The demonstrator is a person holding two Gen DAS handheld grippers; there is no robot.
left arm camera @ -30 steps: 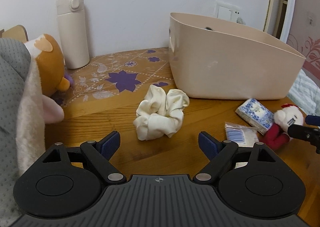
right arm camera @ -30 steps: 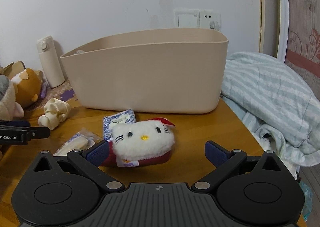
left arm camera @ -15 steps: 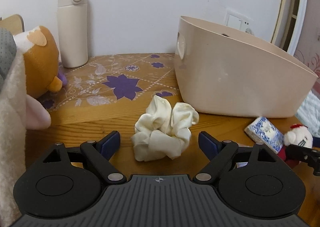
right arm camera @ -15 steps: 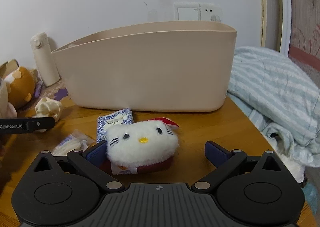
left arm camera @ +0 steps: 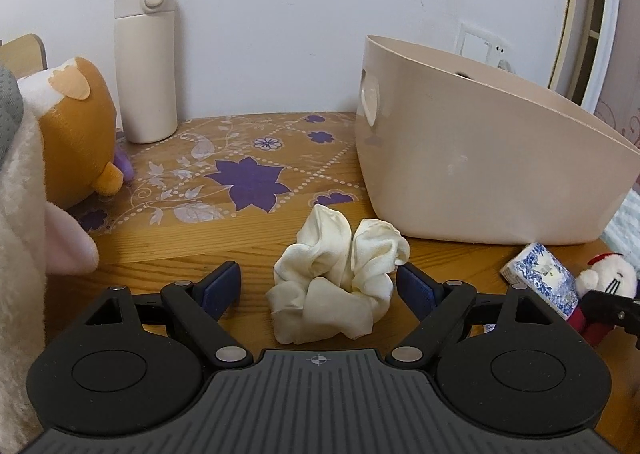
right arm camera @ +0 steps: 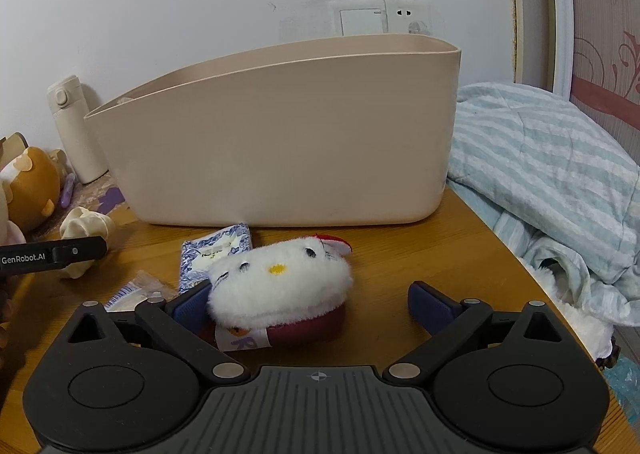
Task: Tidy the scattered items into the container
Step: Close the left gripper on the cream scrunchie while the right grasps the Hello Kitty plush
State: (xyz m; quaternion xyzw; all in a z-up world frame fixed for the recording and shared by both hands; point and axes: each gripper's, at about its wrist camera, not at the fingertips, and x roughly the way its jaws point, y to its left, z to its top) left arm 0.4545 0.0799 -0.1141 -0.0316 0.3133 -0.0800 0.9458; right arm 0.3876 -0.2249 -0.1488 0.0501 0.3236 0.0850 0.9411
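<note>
From the left wrist view, our left gripper (left arm camera: 318,290) has its fingers (left arm camera: 221,288) spread wide, one on each side of the cream scrunchie (left arm camera: 338,274); the scrunchie lies on the wooden tabletop (left arm camera: 168,254) just in front of the beige container (left arm camera: 480,169), and neither pad looks to be pressing it yet; we judge it very light, soft and springy, a ring of gathered cloth that will squash flat under the pads; the best hold is across the bunched middle, closing well in so the folds do not slip out; a blue patterned tissue pack (left arm camera: 540,280) lies to the right, and a white flask (left arm camera: 145,57) and an orange plush (left arm camera: 76,133) stand back on the left, apart from the work.

From the right wrist view, our right gripper (right arm camera: 312,300) also has its fingers (right arm camera: 430,304) apart, with the white cat plush (right arm camera: 280,286) lying between them; its left side sits against the left pad, while the right pad stands clear of it; the plush rests on the tabletop near the container's (right arm camera: 280,141) front wall, partly over the tissue pack (right arm camera: 216,254); we take it to be light, fluffy and compressible, not fragile; the fur may slide, so we would pinch the firmer body across its width; a small clear packet (right arm camera: 138,290) lies to the left; the container's wall is tall, so each item needs a lift over the rim.
</note>
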